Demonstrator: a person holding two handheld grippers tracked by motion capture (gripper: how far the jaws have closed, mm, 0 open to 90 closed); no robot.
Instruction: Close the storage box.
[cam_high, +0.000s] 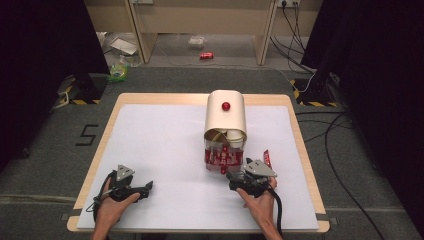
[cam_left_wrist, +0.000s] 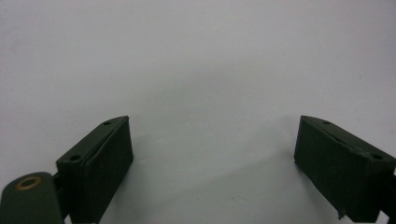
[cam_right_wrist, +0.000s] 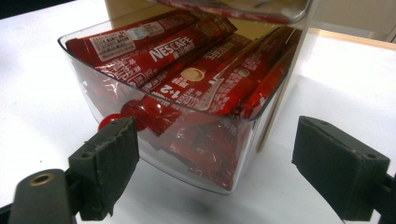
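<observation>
Nescafé stick sachets (cam_right_wrist: 187, 74) are lying in the clear drawer (cam_right_wrist: 154, 140) pulled out on the near side of the cream dispenser (cam_high: 226, 116), the right gripper (cam_right_wrist: 215, 163) facing it open-jawed, the left gripper (cam_left_wrist: 212, 158) resting open, well left.

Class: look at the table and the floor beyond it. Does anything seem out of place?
Yes. One red coffee sachet lies loose on the white table, outside the clear plastic drawer holding the others. A red can lies on the floor.

"NESCAFE" on sachet (cam_right_wrist: 175, 46) (red)
</observation>
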